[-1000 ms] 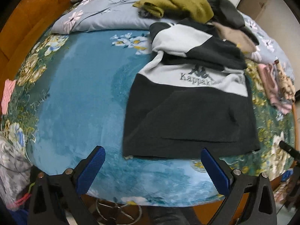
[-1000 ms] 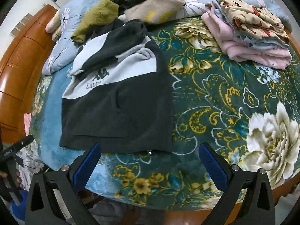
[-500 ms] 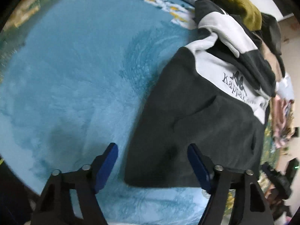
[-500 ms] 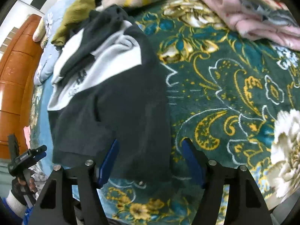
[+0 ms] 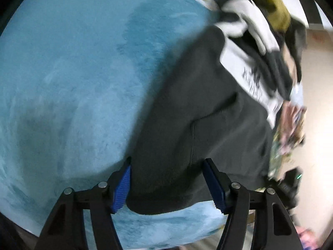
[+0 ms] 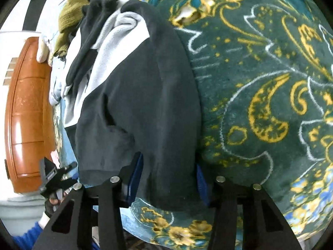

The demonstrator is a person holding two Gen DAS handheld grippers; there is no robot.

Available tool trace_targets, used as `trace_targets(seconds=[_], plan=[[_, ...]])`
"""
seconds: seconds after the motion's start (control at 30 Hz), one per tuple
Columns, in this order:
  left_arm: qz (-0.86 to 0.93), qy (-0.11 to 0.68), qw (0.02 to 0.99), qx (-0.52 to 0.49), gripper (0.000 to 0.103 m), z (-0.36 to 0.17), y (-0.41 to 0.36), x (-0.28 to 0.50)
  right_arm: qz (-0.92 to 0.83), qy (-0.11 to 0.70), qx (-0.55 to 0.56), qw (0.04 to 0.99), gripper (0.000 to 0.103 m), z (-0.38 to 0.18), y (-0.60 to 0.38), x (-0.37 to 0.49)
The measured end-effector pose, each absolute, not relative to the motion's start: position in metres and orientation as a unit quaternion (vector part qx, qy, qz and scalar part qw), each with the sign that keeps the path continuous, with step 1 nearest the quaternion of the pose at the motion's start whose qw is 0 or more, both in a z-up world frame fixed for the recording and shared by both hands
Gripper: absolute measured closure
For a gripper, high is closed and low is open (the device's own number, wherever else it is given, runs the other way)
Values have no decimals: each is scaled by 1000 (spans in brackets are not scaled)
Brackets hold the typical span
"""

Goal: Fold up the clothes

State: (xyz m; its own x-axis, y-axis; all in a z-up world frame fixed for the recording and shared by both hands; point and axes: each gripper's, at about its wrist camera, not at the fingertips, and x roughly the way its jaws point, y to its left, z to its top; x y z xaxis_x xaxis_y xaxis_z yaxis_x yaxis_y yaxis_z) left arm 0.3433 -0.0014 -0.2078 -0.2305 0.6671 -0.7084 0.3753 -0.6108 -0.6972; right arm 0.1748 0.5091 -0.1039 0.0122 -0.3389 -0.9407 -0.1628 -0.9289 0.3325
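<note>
1. The left view is smeared; the print on the sweatshirt's [image 5: 193, 125] white band is unreadable.
2. The sweatshirt, soft black fleece, lies flat on the plush blanket [image 6: 260, 83].
3. The left gripper [image 5: 168, 183] is closing, its blue ribbed pads astride the hem corner, one not touching.
4. The right gripper [image 6: 168, 179] is closing over the opposite corner; contact is unclear.

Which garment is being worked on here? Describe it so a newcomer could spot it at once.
On the bed's patterned blanket, find the heap of clothes; in front of it lies a sweatshirt, spread flat. Its lower hem sits between both closing claws, left claw and right claw. Unlike the olive garment behind it, it is black with a white chest band and lettering.
</note>
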Motion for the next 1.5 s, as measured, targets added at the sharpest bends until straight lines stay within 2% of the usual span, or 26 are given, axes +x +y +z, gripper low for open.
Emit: trace_targets(seconds=[0.03, 0.07, 0.13, 0.27, 0.33, 0.4, 0.53, 0.67, 0.73, 0.77, 0.8, 0.93, 0.97, 1.0, 1.03, 1.27, 1.43, 1.47, 1.5], plan=[[657, -428, 106, -611, 34, -209, 0, 343, -680, -174, 710, 55, 80, -105, 513, 175], [652, -442, 99, -608, 34, -210, -1, 345, -679, -179, 711, 45, 83, -105, 518, 176], [643, -470, 89, -598, 32, -213, -4, 350, -673, -204, 710, 37, 83, -105, 526, 178], [637, -487, 84, -591, 31, -215, -3, 356, -667, -190, 720, 35, 79, -105, 517, 174], [646, -467, 100, -596, 20, -212, 6, 352, -663, -192, 723, 33, 79, -106, 517, 171], [656, -449, 122, -595, 3, -208, 19, 347, -661, -195, 724, 35, 79, -106, 518, 170], [670, -395, 115, -618, 4, -200, 39, 341, -659, -187, 728, 37, 80, -104, 517, 165], [644, -482, 80, -589, 19, -206, 21, 357, -657, -179, 731, 37, 85, -98, 517, 164], [628, -519, 61, -577, 34, -212, 10, 367, -657, -182, 730, 39, 87, -94, 516, 162], [628, -512, 55, -584, 50, -214, 9, 371, -658, -183, 730, 39, 87, -93, 517, 161], [630, -506, 55, -587, 56, -214, 11, 373, -658, -184, 729, 40, 87, -92, 517, 161], [632, -491, 53, -598, 57, -213, 16, 374, -658, -189, 728, 41, 87, -92, 521, 162], [634, -482, 48, -603, 67, -212, 19, 373, -658, -191, 728, 40, 87, -93, 522, 162], [638, -467, 41, -611, 88, -210, 22, 374, -657, -193, 728, 39, 87, -94, 523, 162], [642, -451, 33, -619, 91, -206, 24, 374, -657, -193, 728, 37, 87, -94, 523, 161], [659, -391, 39, -641, 97, -169, 46, 402, -658, -153, 737, 26, 92, -79, 511, 167], [645, -383, 24, -660, 98, -158, 49, 454, -642, -170, 747, 19, 93, -66, 520, 195], [637, -378, 17, -671, 103, -158, 48, 467, -639, -173, 750, 17, 93, -61, 522, 204], [629, -373, 10, -682, 103, -157, 47, 479, -635, -176, 752, 15, 93, -56, 524, 212]])
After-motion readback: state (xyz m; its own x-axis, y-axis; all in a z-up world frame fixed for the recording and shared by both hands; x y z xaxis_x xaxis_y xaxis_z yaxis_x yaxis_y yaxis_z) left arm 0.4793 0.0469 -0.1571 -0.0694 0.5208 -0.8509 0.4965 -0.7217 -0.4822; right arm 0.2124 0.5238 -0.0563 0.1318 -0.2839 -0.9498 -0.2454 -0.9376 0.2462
